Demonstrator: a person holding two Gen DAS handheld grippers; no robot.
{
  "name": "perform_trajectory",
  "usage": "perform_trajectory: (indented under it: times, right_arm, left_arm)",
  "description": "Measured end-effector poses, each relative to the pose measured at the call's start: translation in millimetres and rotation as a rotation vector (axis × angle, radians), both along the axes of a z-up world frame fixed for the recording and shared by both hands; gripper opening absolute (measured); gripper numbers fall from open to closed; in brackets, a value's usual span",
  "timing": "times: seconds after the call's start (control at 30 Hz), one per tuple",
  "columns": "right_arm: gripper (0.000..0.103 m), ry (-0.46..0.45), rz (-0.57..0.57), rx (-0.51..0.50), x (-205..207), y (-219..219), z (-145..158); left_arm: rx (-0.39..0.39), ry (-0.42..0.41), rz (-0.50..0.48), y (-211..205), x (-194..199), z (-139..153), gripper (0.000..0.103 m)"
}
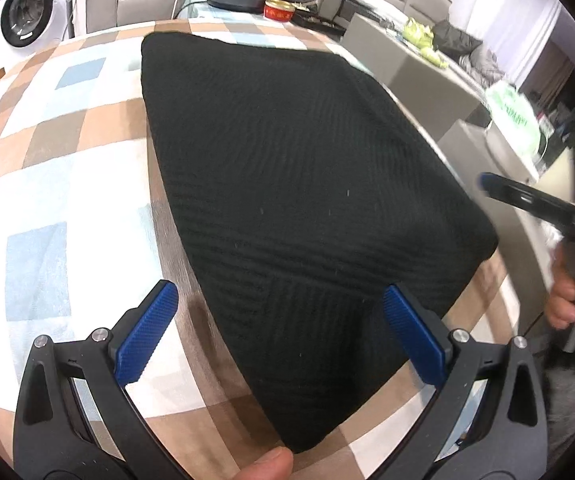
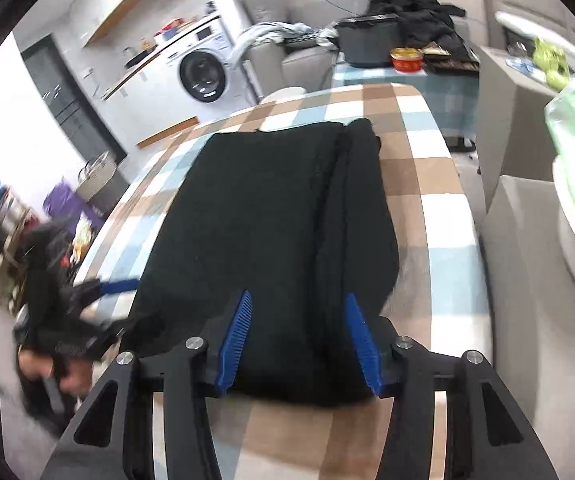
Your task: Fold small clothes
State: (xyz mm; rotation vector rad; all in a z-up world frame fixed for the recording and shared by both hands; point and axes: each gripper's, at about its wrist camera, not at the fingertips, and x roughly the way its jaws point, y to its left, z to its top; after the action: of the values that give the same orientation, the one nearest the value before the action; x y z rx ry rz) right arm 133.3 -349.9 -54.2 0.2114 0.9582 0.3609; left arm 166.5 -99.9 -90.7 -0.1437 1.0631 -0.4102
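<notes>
Both claws [image 1: 281, 334] [image 2: 299, 342] agape, tilted over black garment [image 1: 287, 200]

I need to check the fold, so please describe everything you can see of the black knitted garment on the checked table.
The black ribbed knitted garment lies flat on the brown, white and blue checked tablecloth, folded into a rough rectangle. In the right wrist view a folded-over layer runs along its right side as a long strip. Its surface looks smooth, with few wrinkles. Both hand-held grippers are open above its near edge: the left hand-held gripper and the right hand-held gripper. Neither one grips it.
</notes>
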Motion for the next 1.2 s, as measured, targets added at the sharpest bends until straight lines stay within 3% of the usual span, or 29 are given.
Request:
perform_trajectory:
  times: [0.07, 0.23, 0.33, 0.47, 0.57, 0.7, 0.77, 0.83, 0.9, 1.07, 1.2]
  right_arm:
    - [0.051, 0.04, -0.026, 0.04, 25.2, -0.1, -11.0]
    - [0.051, 0.122, -0.015, 0.021, 77.1, 11.3, -38.8]
    - [0.05, 0.116, 0.009, -0.005, 91.3, 16.8, -47.0]
    - [0.018, 0.088, 0.039, -0.039, 94.2, 23.6, -43.3]
    - [0.012, 0.052, 0.077, -0.095, 91.4, 35.6, -37.8]
    - [0.016, 0.054, 0.078, -0.138, 88.8, 41.0, -35.0]
    - [0.024, 0.114, 0.075, -0.093, 93.1, 33.7, -41.3]
    - [0.025, 0.156, 0.062, -0.003, 96.2, 23.9, -47.3]
    - [0.023, 0.145, 0.069, 0.011, 98.2, 23.7, -50.6]
    - [0.012, 0.069, 0.1, -0.074, 88.3, 40.4, -44.4]
    - [0.011, -0.048, 0.112, -0.097, 75.6, 42.9, -5.1]
  left_arm:
    - [0.0, -0.006, 0.021, 6.5, 2.1, 2.2, 0.102]
    - [0.005, 0.009, 0.064, 24.7, 7.6, -3.4, 0.102]
    - [0.004, 0.025, 0.086, 36.3, 10.4, -8.1, 0.102]
    - [-0.001, 0.033, 0.099, 44.3, 12.9, -12.7, 0.102]
    - [-0.004, 0.03, 0.094, 44.4, 13.9, -11.6, 0.102]
    - [-0.006, 0.017, 0.085, 42.4, 11.1, -8.8, 0.102]
    - [-0.005, 0.019, 0.089, 41.7, 11.5, -9.7, 0.102]
    - [-0.01, 0.023, 0.092, 41.1, 12.1, -11.5, 0.102]
    - [-0.012, 0.029, 0.099, 40.8, 14.5, -14.2, 0.102]
    - [-0.023, 0.033, 0.113, 36.7, 21.2, -13.1, 0.102]
    - [-0.034, 0.007, 0.123, 36.5, 20.4, -3.6, 0.102]
